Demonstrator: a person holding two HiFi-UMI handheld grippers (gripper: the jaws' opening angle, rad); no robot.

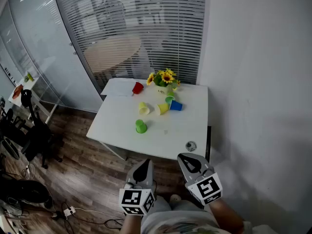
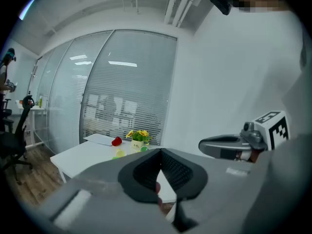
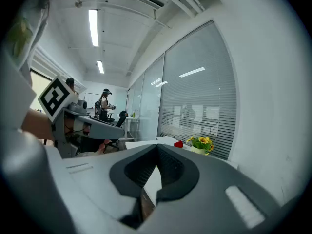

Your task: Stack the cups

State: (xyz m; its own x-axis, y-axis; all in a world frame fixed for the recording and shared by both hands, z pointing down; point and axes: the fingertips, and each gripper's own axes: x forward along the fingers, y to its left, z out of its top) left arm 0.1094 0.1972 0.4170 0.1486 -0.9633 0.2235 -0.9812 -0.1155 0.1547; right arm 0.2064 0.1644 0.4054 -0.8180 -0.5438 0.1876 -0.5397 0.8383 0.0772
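Head view: green cup (image 1: 141,126) stands on end; blue cup (image 1: 176,106) lies sideways.

Right tool (image 3: 157,149) jaws together, nothing between; red cup (image 3: 179,144), sunflowers (image 3: 202,143) on white table (image 3: 144,144) well ahead.

Head view: looking forward and steeply down from well back, taking in the whole worktop (image 1: 195,126), with the left gripper (image 1: 145,165) and right gripper (image 1: 187,159) at the bottom edge.
Left gripper view: riding low, looking almost level along its own fingers (image 2: 141,172) toward the distant worktop.
Right gripper view: facing the same way, equally far off.
Shared: all three catching the worktop and its sunflowers (image 1: 165,77).
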